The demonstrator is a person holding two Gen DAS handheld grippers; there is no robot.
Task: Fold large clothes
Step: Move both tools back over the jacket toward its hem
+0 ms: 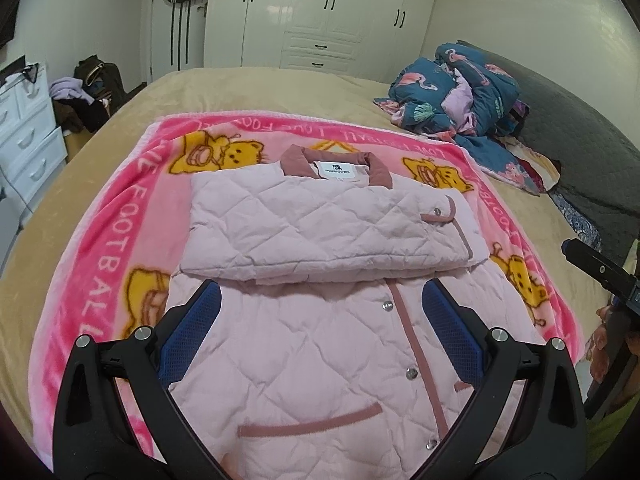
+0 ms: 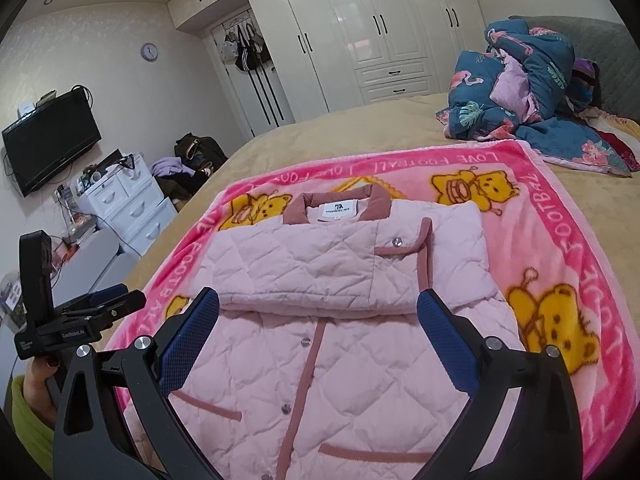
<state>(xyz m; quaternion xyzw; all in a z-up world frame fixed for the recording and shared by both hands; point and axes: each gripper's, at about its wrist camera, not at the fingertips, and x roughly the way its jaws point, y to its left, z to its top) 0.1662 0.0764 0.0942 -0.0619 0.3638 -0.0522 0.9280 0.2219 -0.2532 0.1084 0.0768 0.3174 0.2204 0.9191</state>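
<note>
bed [image 1: 248, 92] tan, bears all | blanket [image 1: 120, 216] pink, spread on bed | jacket [image 1: 320, 224] pink quilted, flat on blanket, sleeves folded across chest, collar far | left tongs [image 1: 320, 320] wide open, empty, above jacket's lower half | right tongs [image 2: 318, 328] wide open, empty, likewise
</note>
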